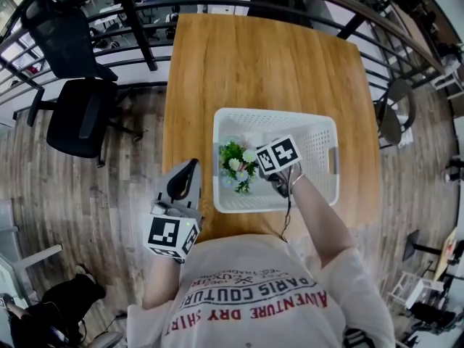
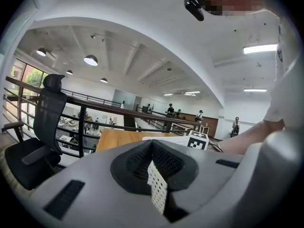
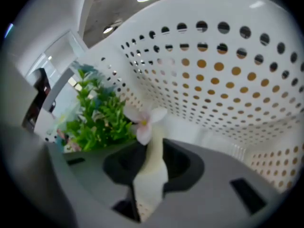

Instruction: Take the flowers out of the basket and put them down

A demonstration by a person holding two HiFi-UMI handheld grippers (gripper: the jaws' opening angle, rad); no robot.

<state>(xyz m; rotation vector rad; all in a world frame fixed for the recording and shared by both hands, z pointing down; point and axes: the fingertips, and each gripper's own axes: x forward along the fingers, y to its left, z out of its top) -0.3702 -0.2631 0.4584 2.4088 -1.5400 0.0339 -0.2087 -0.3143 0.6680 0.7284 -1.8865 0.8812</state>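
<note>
In the head view, the small bunch of artificial flowers with green leaves and pale pink and white blossoms (image 1: 238, 167) lies inside the white perforated plastic basket (image 1: 275, 112), against its left wall, at the middle of the frame. The basket sits on the wooden worktop (image 1: 254, 56). The right claw (image 1: 264, 167) is down in the basket, touching the bunch on its right side. The left claw (image 1: 190, 169) waits at lower left, outside the basket, so the right one is the nearer. The left gripper view shows the left claw (image 2: 153, 163) pressed together on nothing, with the basket's rim (image 2: 166, 138) beyond it. In the right gripper view, the right claw (image 3: 151, 141) is pressed together with a pink blossom right at its tips. The flowers (image 3: 102, 115) spread to the upper left against the basket wall (image 3: 213, 70), and the claw appears to nip the bunch by its edge. The bunch stands roughly upright, so lifting it clear of the rim comes next.
</note>
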